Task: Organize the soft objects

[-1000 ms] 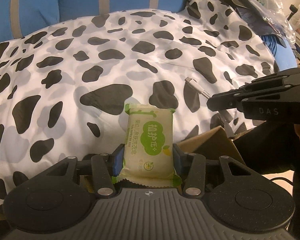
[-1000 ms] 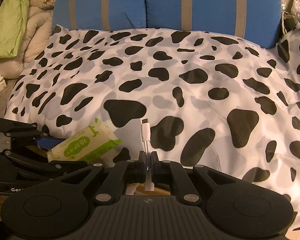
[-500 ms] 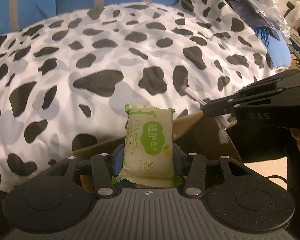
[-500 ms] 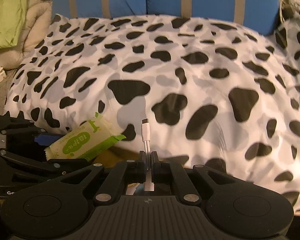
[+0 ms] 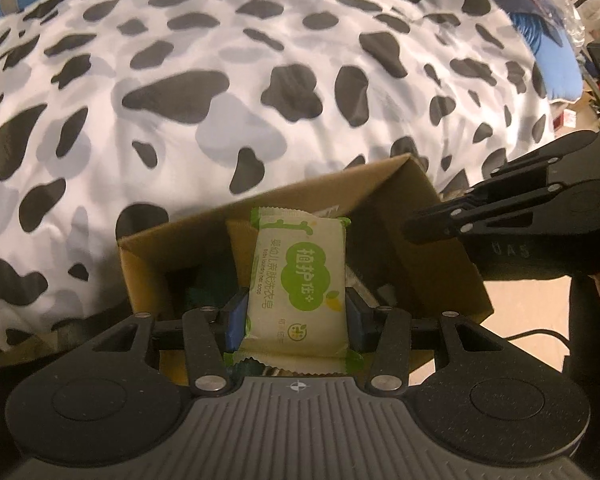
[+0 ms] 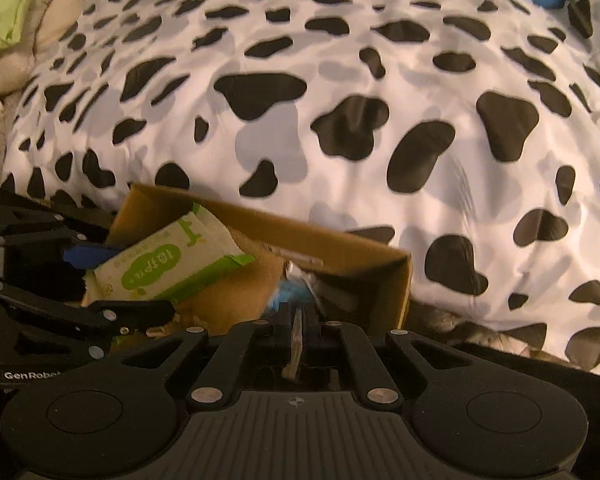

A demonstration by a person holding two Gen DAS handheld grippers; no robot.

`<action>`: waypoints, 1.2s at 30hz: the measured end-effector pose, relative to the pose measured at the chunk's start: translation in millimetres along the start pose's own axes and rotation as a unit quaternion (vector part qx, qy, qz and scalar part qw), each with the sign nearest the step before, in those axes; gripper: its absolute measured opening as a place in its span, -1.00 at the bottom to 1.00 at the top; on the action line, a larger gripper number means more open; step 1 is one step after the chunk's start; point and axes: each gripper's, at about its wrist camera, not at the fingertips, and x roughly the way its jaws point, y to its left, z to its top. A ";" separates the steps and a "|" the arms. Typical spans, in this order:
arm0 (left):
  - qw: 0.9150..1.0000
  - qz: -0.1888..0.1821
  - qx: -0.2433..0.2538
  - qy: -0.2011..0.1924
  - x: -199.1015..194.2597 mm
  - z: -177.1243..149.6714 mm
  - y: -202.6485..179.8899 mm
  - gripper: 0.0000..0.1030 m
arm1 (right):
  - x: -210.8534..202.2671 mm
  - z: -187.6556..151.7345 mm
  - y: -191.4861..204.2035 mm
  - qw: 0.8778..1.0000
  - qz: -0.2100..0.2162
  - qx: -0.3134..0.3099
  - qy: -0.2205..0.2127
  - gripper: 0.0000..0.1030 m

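The cardboard box [image 5: 432, 240] sits just before the spotted quilt [image 5: 220, 60].

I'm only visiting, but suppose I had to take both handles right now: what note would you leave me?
Left claw: clamped on the green soap packet, poised over the open cardboard box.
Right claw: shut on a thin thing, too blurred to name, at the box's near edge.
Done: both items brought from the cow-print duvet to the box, which already holds other items.
Left: lower each item in, open the claws, withdraw.
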 end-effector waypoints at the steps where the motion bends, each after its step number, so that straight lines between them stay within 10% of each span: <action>1: 1.000 0.002 -0.004 0.006 1.6 -0.3 0.8 -0.06 | 2.2 -0.6 0.8 1.000 -0.003 -0.002 0.008 -0.62; 5: 0.999 0.003 -0.025 0.025 4.1 -4.2 5.9 0.27 | 5.2 -2.8 4.8 1.000 -0.013 -0.016 0.022 0.67; 8: 0.999 0.003 -0.040 0.022 1.1 -7.5 9.6 0.65 | 5.1 -2.6 1.8 0.999 -0.023 -0.010 0.025 0.81; 16: 0.995 0.027 -0.093 0.018 -6.8 -15.0 24.5 1.00 | 6.2 -5.7 2.7 0.998 -0.040 -0.014 0.040 1.00; 36: 0.988 0.060 -0.142 0.030 -22.8 -37.5 34.1 1.00 | -11.1 -22.7 12.0 0.997 -0.064 -0.008 0.035 1.00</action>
